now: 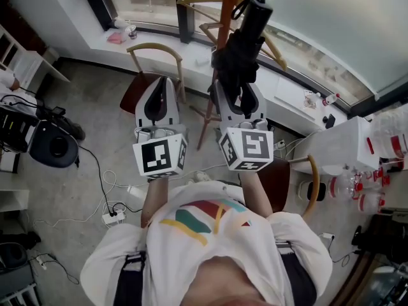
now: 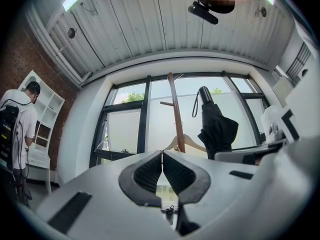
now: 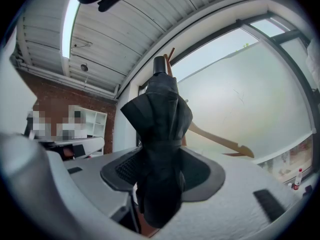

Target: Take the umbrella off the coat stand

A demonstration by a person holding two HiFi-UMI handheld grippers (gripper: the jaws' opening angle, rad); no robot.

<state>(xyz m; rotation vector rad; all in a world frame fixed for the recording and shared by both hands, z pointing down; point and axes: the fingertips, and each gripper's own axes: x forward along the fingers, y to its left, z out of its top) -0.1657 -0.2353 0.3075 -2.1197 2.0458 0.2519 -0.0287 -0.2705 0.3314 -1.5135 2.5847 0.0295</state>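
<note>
Right hand-held gripper (image 1: 237, 94) has the prize: the black folded fabric umbrella (image 1: 239, 50) sits squarely between its jaws. In the right gripper view the pads press into the bunched canopy low down (image 3: 160, 134), and the jaws stand fairly wide around that bulk of cloth.

The umbrella's long axis runs upright, with the stubby black handle on top and the canopy end poking down through the jaws.

Now the relation that matters. The reddish-brown wooden coat stand (image 1: 227, 5) rises just to the left of the umbrella, close beside it. From the left gripper view there is window light between pole (image 2: 175, 109) and umbrella (image 2: 216, 131). The thin black wrist strap (image 2: 194, 106) dangles loose from the handle, on no peg as far as I can tell. So it looks off the stand already, though near it.

Left hand-held gripper (image 1: 160, 88) is the far one, out on the other side of the pole. Its jaws are closed tip to tip with nothing between them (image 2: 162, 154).

A pale wooden coat hanger (image 3: 220, 141) reaches out behind and to the right of the umbrella. My read is that the right hand should draw back towards the person, keeping the umbrella upright, so that handle and strap clear both pole and hanger.
</note>
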